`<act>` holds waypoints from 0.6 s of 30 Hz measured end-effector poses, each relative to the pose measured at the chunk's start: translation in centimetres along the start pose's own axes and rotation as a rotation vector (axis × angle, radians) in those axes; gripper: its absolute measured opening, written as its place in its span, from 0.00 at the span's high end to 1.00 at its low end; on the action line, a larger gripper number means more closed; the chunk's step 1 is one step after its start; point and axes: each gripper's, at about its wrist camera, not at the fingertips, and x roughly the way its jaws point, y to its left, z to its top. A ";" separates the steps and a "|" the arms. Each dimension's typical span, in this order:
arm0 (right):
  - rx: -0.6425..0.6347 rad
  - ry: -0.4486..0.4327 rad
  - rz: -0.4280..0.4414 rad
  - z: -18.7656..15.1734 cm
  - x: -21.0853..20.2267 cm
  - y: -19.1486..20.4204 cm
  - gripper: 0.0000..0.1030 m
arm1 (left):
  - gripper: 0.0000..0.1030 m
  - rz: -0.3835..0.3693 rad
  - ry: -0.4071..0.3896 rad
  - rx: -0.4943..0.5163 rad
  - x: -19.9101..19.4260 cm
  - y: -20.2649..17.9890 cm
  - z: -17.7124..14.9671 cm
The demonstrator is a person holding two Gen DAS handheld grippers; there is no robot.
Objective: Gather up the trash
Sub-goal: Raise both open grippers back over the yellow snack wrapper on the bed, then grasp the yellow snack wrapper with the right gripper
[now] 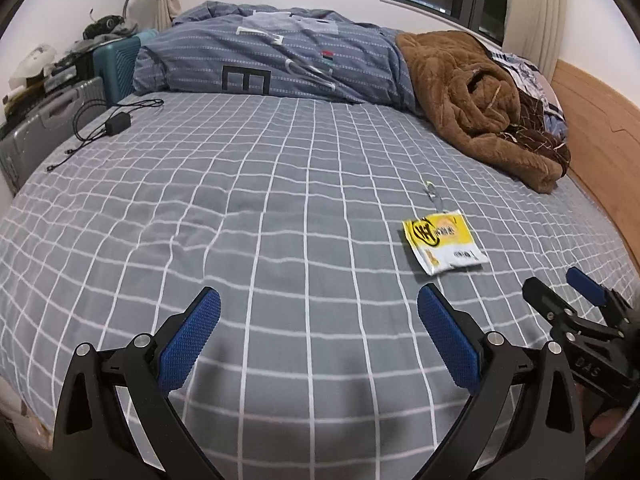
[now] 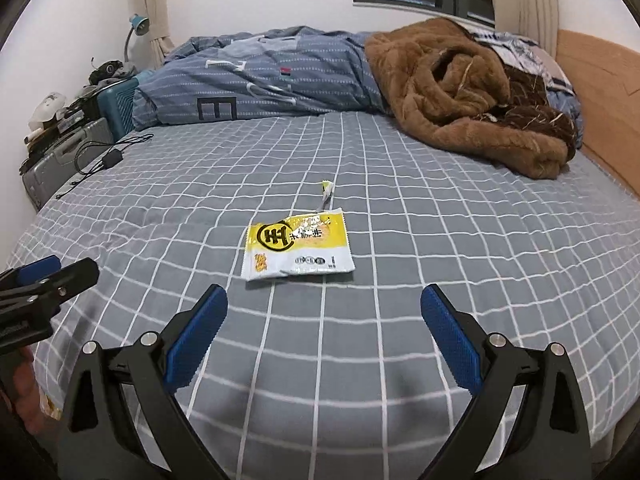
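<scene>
Left view: our left gripper (image 1: 318, 336) is wide open and empty over the bed (image 1: 240, 208), with the wrapper (image 1: 442, 246) ahead to the right. Right view: our right gripper (image 2: 324, 338) gapes empty, just short of the wrapper (image 2: 298, 248). Nothing's collected yet, we reckon.

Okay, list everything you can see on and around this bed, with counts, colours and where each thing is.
snack wrapper: one, yellow and white, flat mid-bed
torn strip: one, pale, just beyond the wrapper
bed sheet: one, grey with white grid
duvet: one, blue striped, bunched at far side
fleece blanket: one, brown, far right
charger with cable: one, black, left edge
suitcases: two, grey and teal, beside bed
lamp: one, blue, far left
left hand-held gripper: open
right hand-held gripper: open
</scene>
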 end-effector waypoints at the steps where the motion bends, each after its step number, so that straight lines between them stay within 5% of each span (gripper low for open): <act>1: -0.001 0.004 -0.003 0.3 0.5 0.0 0.09 | 0.06 0.003 -0.002 0.003 0.2 0.1 0.3; 18: -0.058 0.100 0.045 3.9 9.0 2.6 0.09 | 0.06 0.032 0.035 0.007 5.9 2.0 3.3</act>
